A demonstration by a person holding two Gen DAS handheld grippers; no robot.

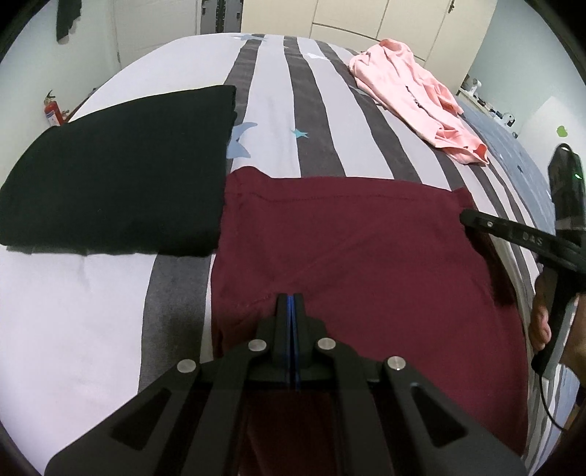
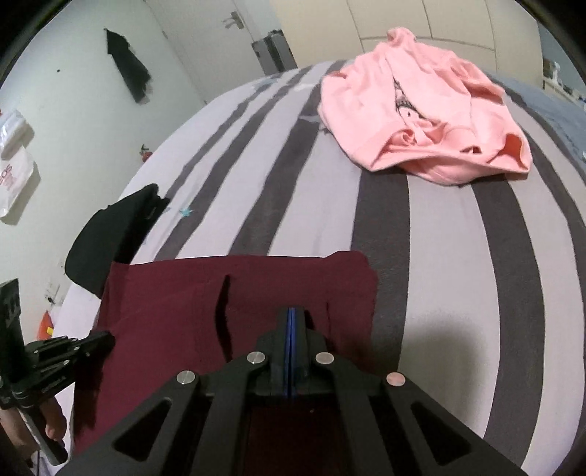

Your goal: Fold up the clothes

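A maroon garment (image 1: 366, 256) lies spread on the striped bed, seen in the right wrist view too (image 2: 238, 293). My left gripper (image 1: 290, 298) is shut and sits over the garment's near part; whether cloth is pinched I cannot tell. My right gripper (image 2: 292, 313) is shut over the garment's right part, and it shows at the garment's right edge in the left wrist view (image 1: 468, 216). A folded black garment (image 1: 121, 172) lies to the left, touching the maroon one. A crumpled pink garment (image 1: 414, 95) lies at the far right (image 2: 421, 117).
The bed has a grey and white striped cover (image 1: 311, 121) with small stars. A red fire extinguisher (image 1: 53, 110) stands by the left wall. Cupboard doors (image 1: 366, 18) stand behind the bed. A dark cloth (image 2: 128, 66) hangs on the wall.
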